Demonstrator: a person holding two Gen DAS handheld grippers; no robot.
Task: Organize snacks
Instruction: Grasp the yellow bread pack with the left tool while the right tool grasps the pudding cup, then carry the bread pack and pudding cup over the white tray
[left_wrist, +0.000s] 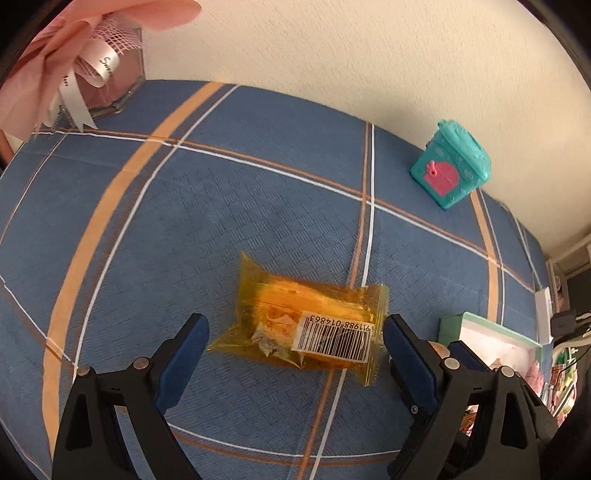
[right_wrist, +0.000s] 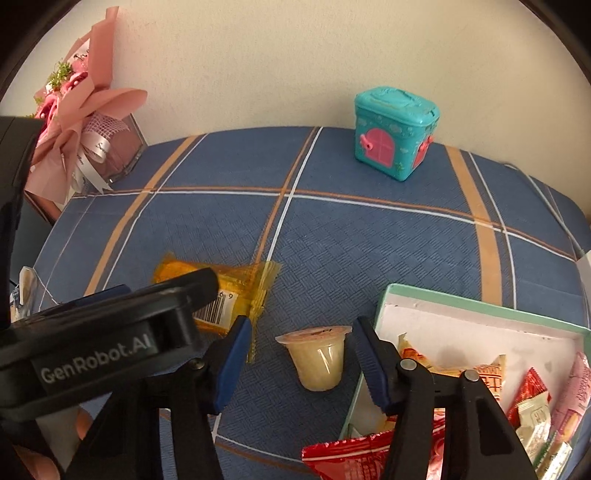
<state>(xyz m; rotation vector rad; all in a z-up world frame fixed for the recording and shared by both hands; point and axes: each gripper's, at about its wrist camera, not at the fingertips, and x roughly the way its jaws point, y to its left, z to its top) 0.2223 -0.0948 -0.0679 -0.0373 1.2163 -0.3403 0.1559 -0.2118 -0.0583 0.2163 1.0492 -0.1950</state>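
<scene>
- Hovering over the yellow snack packet (left_wrist: 306, 325), the left gripper (left_wrist: 295, 332) has its fingers (left_wrist: 184, 347) spread wide, one on each side of the packet, holding nothing.
- Packet lies flat on the tabletop (left_wrist: 221, 206), barcode label up, on the blue plaid cloth.
- Right gripper (right_wrist: 299, 354) also wide open, fingers (right_wrist: 231, 365) either side of a small jelly cup (right_wrist: 317, 354), gripping nothing.
- Jelly cup stands upright on the tabletop, just left of the open box (right_wrist: 480, 306).
- Box sits at the right edge, green rim, white inside, with several wrapped snacks in it; a red packet (right_wrist: 347, 454) overhangs its near corner.
- Yellow packet is to the left of the cup, partly hidden by the left gripper's body in the right wrist view.
- Teal toy house (right_wrist: 395, 133) stands at the back near the wall.
- Pink bouquet (right_wrist: 74, 122) at the back left corner.
</scene>
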